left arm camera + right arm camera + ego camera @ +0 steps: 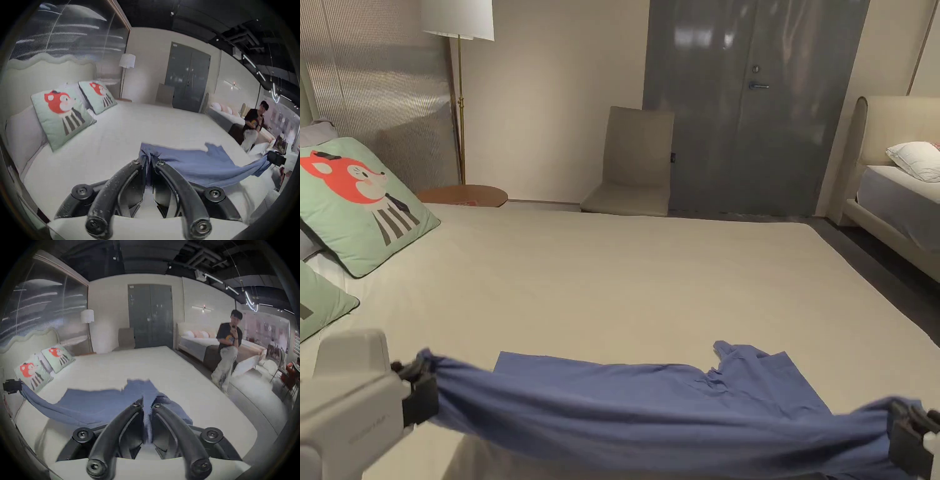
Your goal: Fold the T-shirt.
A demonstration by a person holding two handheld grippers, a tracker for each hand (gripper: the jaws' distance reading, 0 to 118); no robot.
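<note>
A blue T-shirt (650, 406) is stretched across the near edge of the bed, its far part lying flat and its near edge lifted between the two grippers. My left gripper (419, 387) is shut on the shirt's left corner at the lower left. My right gripper (903, 431) is shut on the right corner at the lower right. In the left gripper view the jaws (148, 160) pinch blue cloth (203, 164), and the other gripper (276, 158) holds the far end. In the right gripper view the jaws (146, 404) clamp a fold of the shirt (97, 400).
The wide beige bed (650, 275) stretches ahead. Green fox pillows (356, 200) lie at the left. A chair (631, 165), a floor lamp (459, 25) and a grey door (750, 106) stand beyond. A second bed (900, 200) is at the right, where a person (227, 345) sits.
</note>
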